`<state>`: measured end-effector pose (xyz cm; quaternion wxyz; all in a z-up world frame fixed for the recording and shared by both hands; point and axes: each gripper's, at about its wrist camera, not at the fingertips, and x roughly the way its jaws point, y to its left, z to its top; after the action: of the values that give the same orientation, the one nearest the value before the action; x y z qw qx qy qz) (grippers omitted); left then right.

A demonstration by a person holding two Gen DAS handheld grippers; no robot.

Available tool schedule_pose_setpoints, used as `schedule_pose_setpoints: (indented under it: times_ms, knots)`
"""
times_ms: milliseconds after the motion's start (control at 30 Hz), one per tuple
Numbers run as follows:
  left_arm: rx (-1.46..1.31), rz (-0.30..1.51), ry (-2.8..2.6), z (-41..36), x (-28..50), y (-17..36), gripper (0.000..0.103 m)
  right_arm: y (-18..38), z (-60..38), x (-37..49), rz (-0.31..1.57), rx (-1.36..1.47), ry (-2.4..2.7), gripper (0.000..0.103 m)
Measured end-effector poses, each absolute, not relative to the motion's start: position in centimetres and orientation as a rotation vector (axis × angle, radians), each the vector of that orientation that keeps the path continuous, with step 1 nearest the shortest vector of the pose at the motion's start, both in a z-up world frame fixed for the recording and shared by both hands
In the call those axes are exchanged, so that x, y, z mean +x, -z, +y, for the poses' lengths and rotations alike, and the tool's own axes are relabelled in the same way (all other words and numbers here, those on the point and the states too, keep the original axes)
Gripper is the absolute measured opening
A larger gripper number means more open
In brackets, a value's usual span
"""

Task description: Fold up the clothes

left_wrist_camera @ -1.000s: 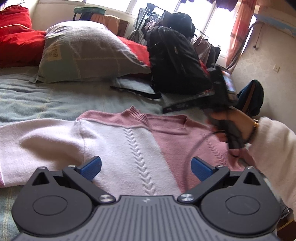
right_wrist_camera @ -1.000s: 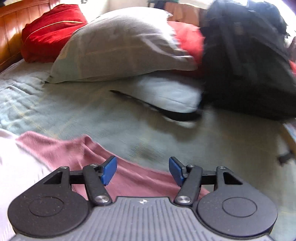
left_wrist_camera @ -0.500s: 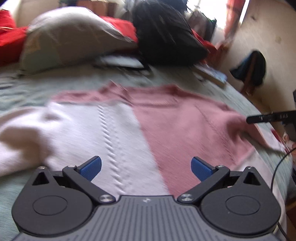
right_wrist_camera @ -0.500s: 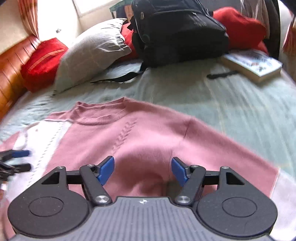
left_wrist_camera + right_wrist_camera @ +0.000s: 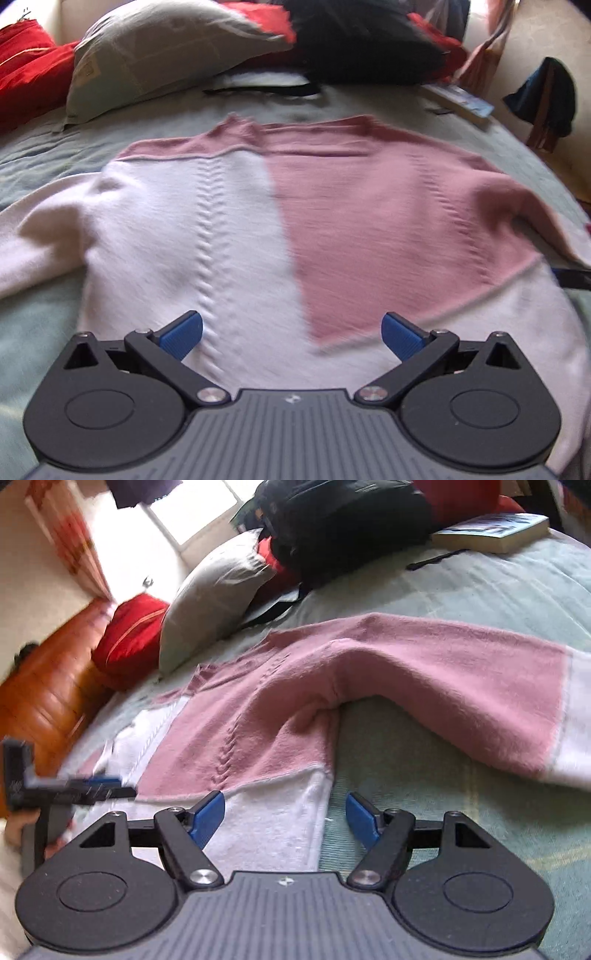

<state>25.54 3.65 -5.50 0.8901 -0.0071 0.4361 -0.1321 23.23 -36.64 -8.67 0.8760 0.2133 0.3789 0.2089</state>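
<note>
Sweater in pink and white knit (image 5: 280, 229) lies spread flat, front up, on the pale green bed cover (image 5: 461, 602), collar toward the grey pillow (image 5: 166, 51) and black backpack (image 5: 343, 520). A second ago the right gripper (image 5: 284, 818) pointed past the collar at the pillows; now it has swung round to the sweater's side seam below the pink sleeve (image 5: 461, 686), jaws apart by a fair gap, holding nothing, with the white hem edge lying between them. The left gripper (image 5: 291, 334) has drawn back over the white lower hem, jaws wide and empty. Both seem placed to begin the first fold; no fold is made yet.
</note>
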Motion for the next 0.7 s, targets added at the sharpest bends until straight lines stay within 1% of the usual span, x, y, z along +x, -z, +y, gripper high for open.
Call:
schedule_pose_setpoints:
  times_ms: [167,267,400,567,700]
  knots:
    - [-0.058,0.873,0.330,0.8,21.1,5.3,0.102,9.3,-39.5,21.7,0.742,0.538,-0.371,0.076]
    - [-0.089,0.893,0.353,-0.4,19.3,6.0,0.102,9.3,-41.0,20.0,0.725,0.553,-0.340,0.076]
    - [-0.069,0.867,0.326,-1.8,18.0,6.2,0.102,9.3,-43.3,18.2,0.701,0.574,-0.303,0.076]
    - [-0.106,0.844,0.390,-3.1,17.0,5.2,0.102,9.0,-45.2,17.9,0.691,0.576,-0.289,0.076]
    - [-0.144,0.867,0.398,-3.7,17.2,6.6,0.102,8.7,-46.4,19.2,0.701,0.577,-0.341,0.076]
